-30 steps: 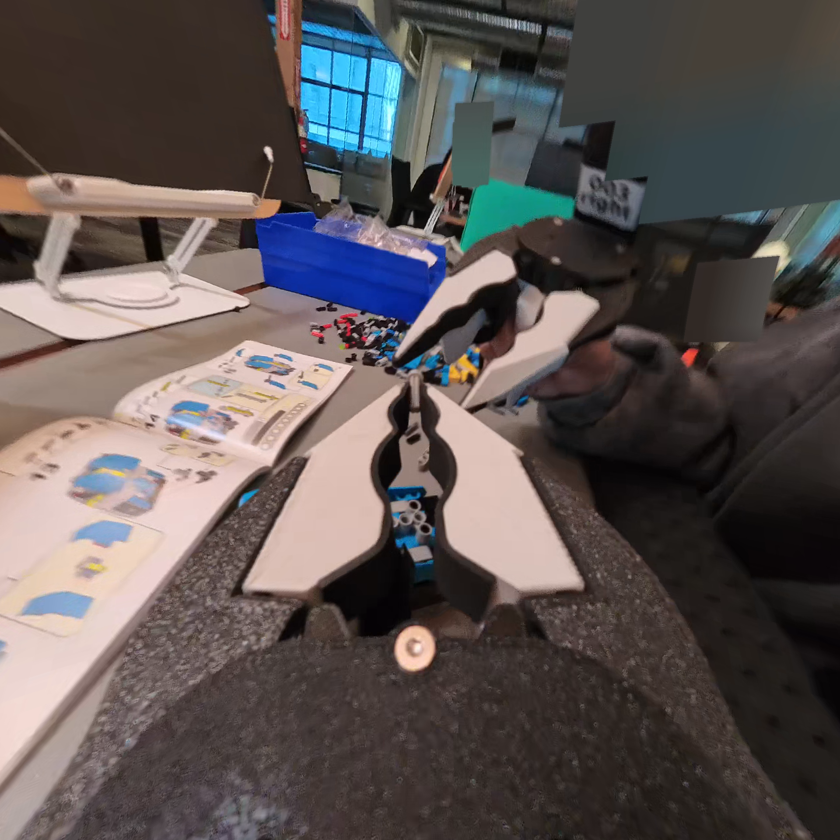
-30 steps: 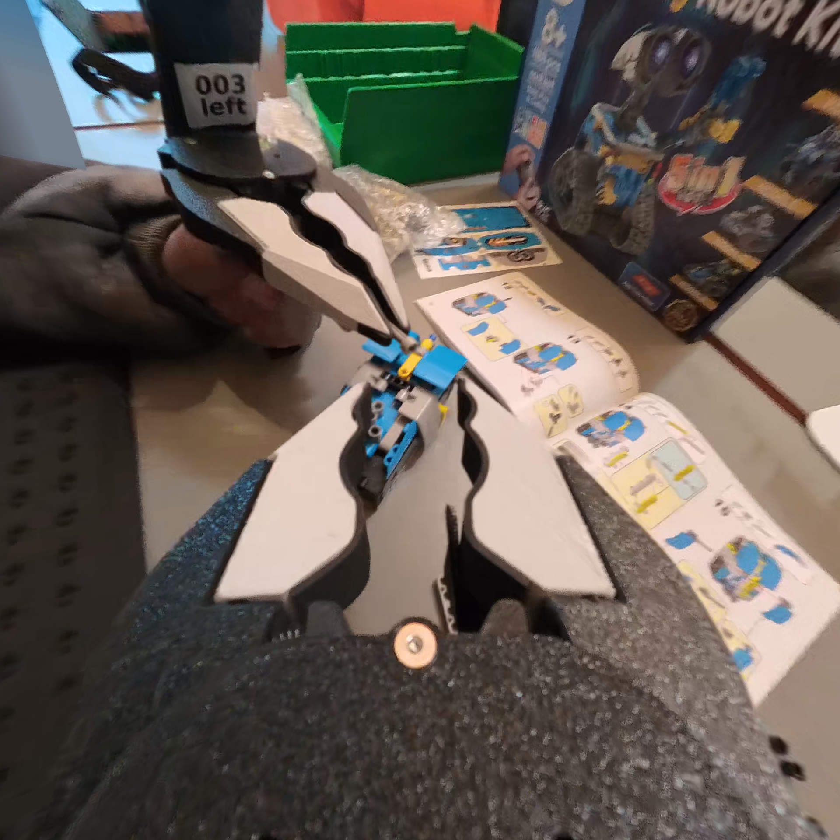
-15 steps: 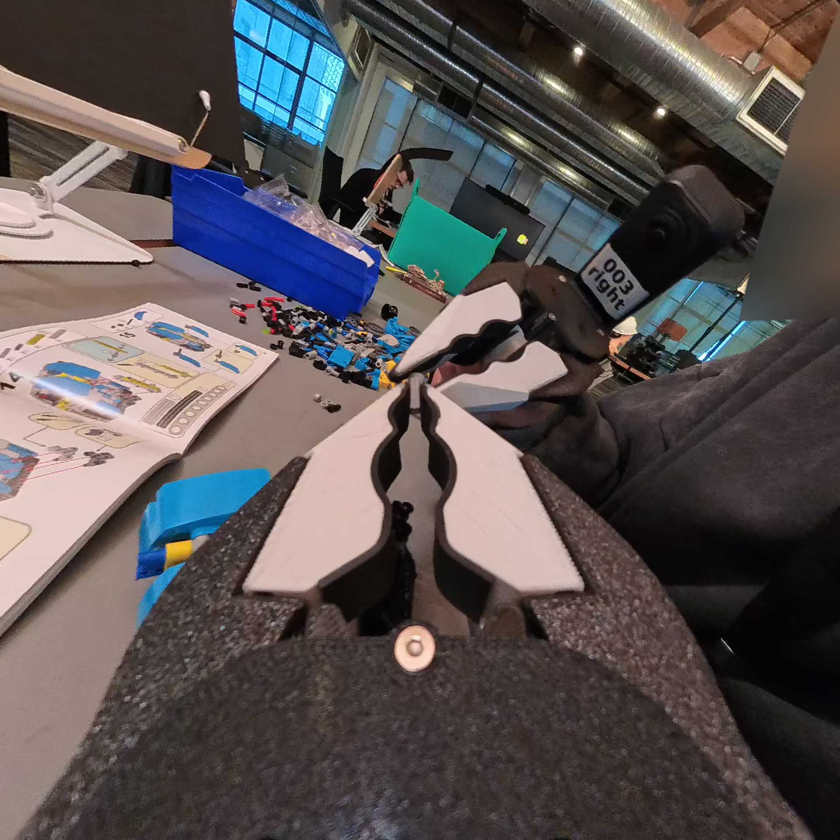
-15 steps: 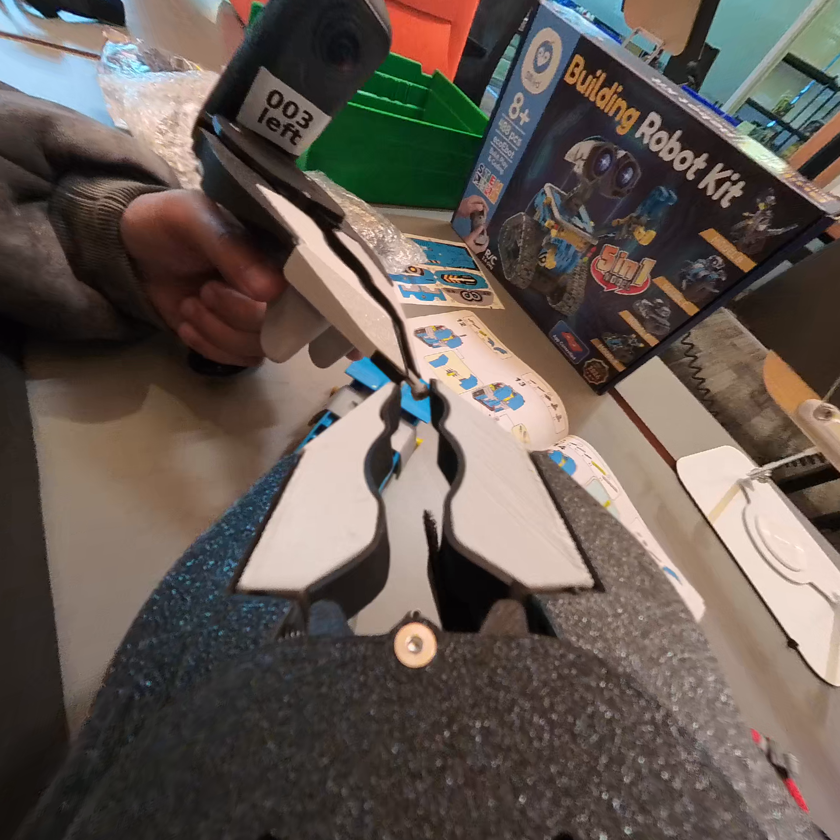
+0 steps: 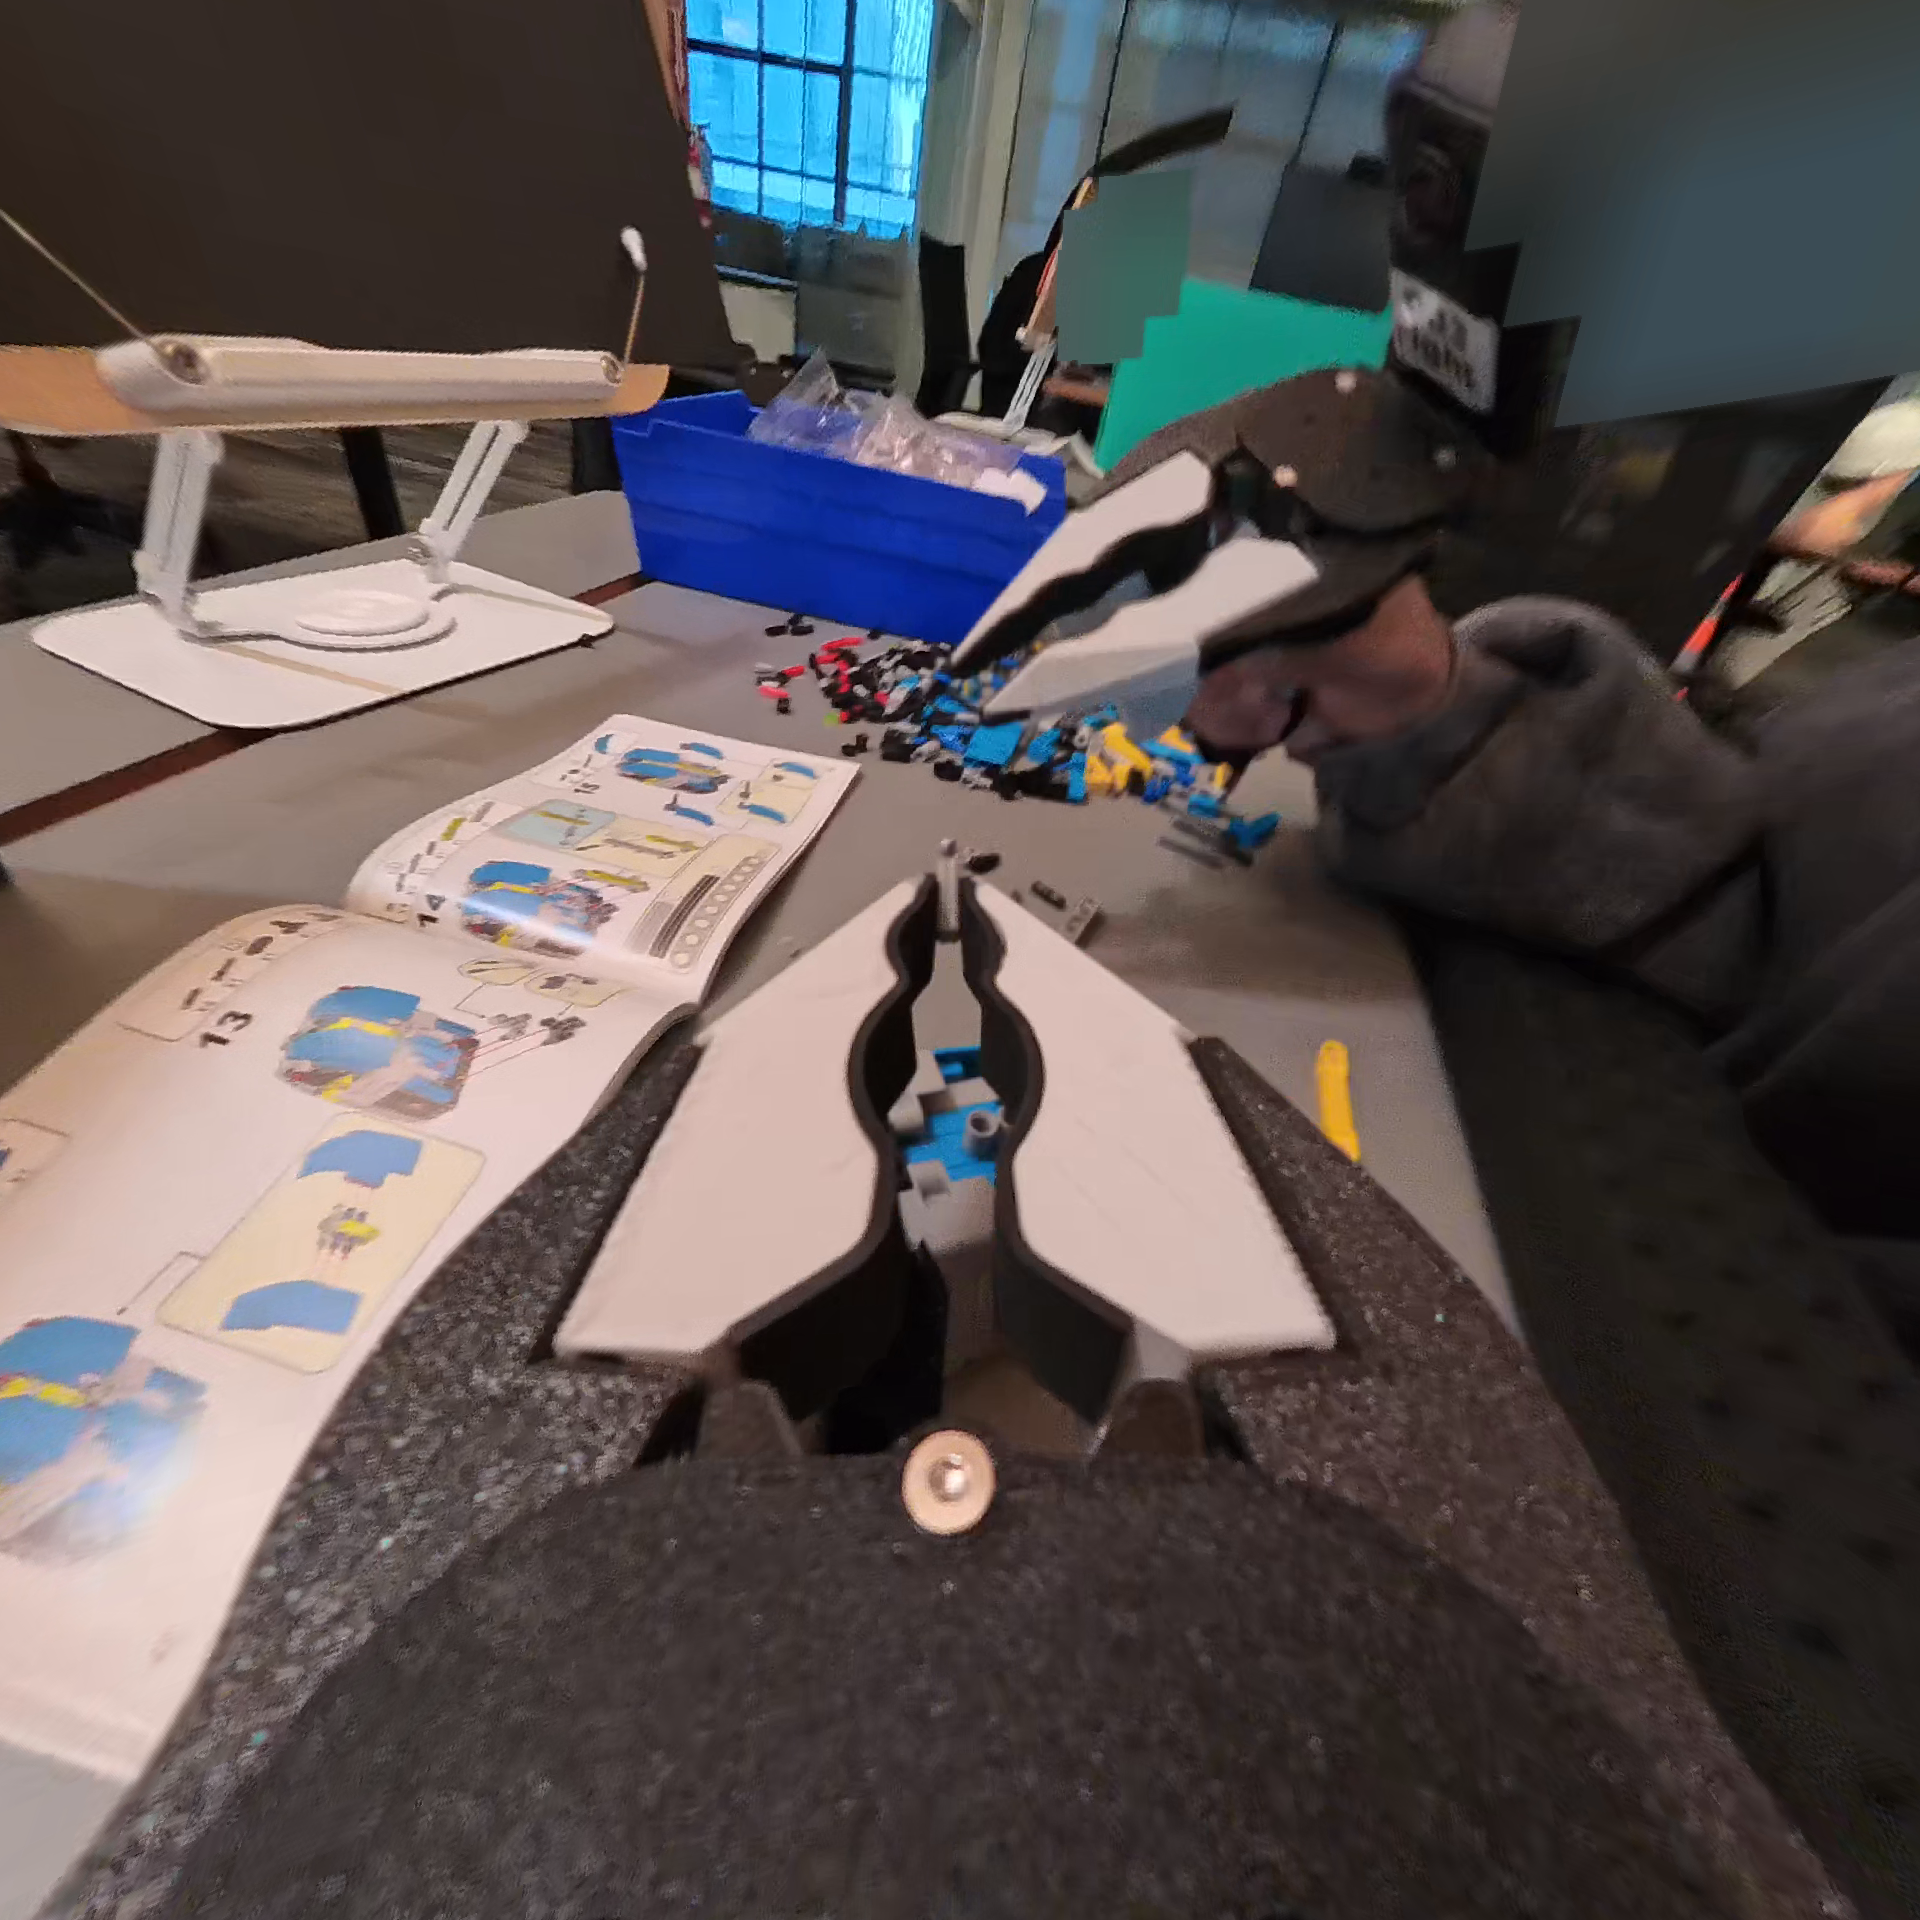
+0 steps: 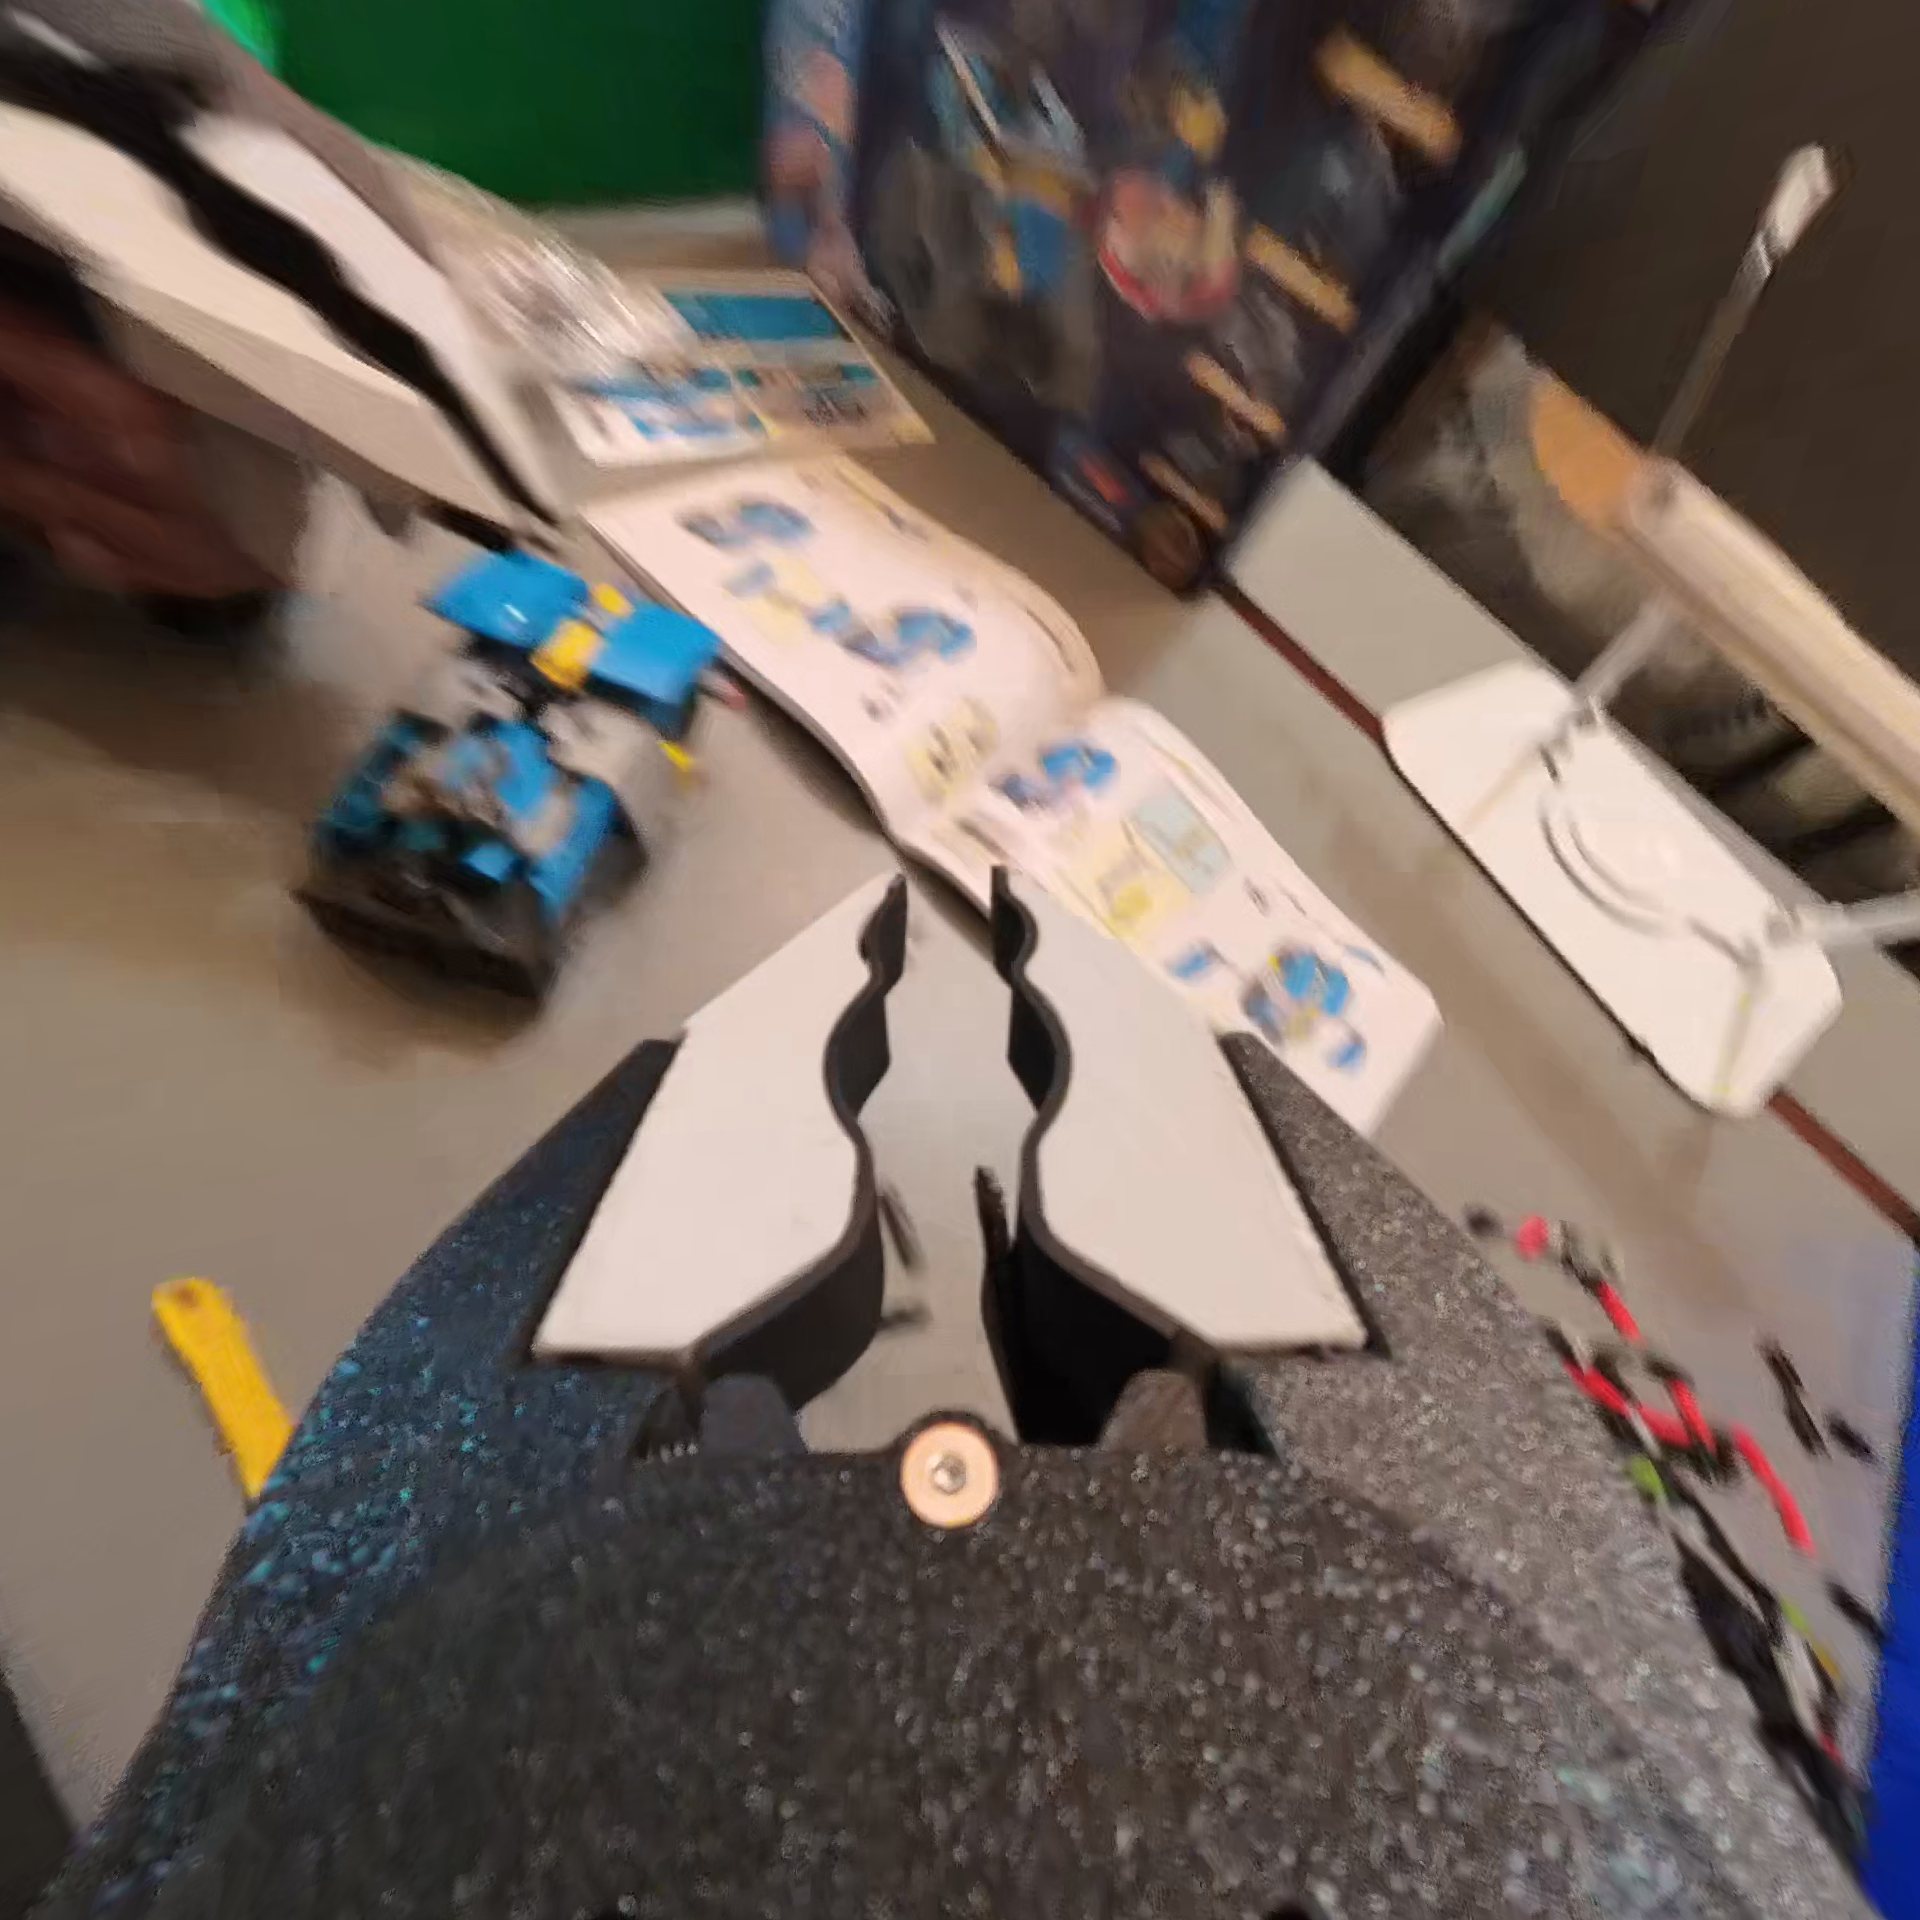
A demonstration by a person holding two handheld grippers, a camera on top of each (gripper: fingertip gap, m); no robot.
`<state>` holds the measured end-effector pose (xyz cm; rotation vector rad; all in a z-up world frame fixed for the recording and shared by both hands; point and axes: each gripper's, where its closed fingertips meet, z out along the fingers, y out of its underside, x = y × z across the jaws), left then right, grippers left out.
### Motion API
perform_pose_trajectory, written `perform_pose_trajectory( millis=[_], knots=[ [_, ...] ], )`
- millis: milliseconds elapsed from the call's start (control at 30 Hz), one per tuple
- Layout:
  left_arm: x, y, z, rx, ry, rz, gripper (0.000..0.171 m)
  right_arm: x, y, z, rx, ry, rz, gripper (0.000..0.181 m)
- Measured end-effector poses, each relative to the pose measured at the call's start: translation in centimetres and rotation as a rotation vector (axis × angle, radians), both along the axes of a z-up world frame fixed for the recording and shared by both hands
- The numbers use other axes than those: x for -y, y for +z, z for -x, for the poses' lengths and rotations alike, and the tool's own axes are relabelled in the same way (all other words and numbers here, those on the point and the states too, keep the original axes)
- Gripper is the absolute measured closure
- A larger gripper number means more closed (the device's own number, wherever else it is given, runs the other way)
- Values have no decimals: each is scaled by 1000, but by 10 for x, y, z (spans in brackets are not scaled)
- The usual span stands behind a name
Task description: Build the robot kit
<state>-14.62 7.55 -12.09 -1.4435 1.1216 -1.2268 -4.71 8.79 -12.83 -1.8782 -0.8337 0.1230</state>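
Observation:
My left gripper (image 5: 945, 906) is shut on a small grey pin (image 5: 945, 871) that sticks out past its tips. It hangs above a blue and grey brick model (image 5: 951, 1138) standing on the table. My right gripper (image 6: 945, 896) is open and empty, with a narrow gap between its jaws. In the blurred right wrist view, the model (image 6: 488, 769) stands to its left, below the left gripper (image 6: 520, 499). In the left wrist view, the right gripper (image 5: 971, 691) hovers over a pile of loose bricks (image 5: 1039, 732).
An open instruction booklet (image 5: 416, 987) lies left of the model. A blue bin (image 5: 831, 520) and a white stand (image 5: 312, 623) sit behind it. A yellow piece (image 6: 218, 1371), a dark kit box (image 6: 1091, 208) and red and black pieces (image 6: 1662, 1403) are on the table. The left gripper's tips are roughly 11 cm from the right gripper's. Left tips and right tips are each some 15 cm from the yellow piece (image 6: 218, 1371).
My right gripper has left the model and swung right, toward the brick pile. The left gripper still grips the grey pin and has tilted back down over the model.

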Motion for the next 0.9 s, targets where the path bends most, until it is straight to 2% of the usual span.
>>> perform_pose_trajectory(
  millis=[100, 133, 233, 333, 500, 900],
  knots=[
    [5, -8, -4, -42, 3, -54, 168, -2, -18, -48, -1, -100, 130, 164],
    [7, -10, -5, -49, 1, -67, 168, 2, -21, -49, -50, -69, 168, 155],
    [6, -8, -4, -47, 21, -109, 169, 4, -40, -34, -149, -6, 328, 153],
    [1, -4, 3, -27, 45, -112, 169, -6, -66, -8, -4, 32, 428, 153],
    [0, -5, 16, -37, 61, -130, 169, -19, -91, 29, 57, 102, 534, 156],
    [0, -11, 26, -67, 56, -128, 169, -33, -97, 36, 192, 192, 609, 163]
  ],
)
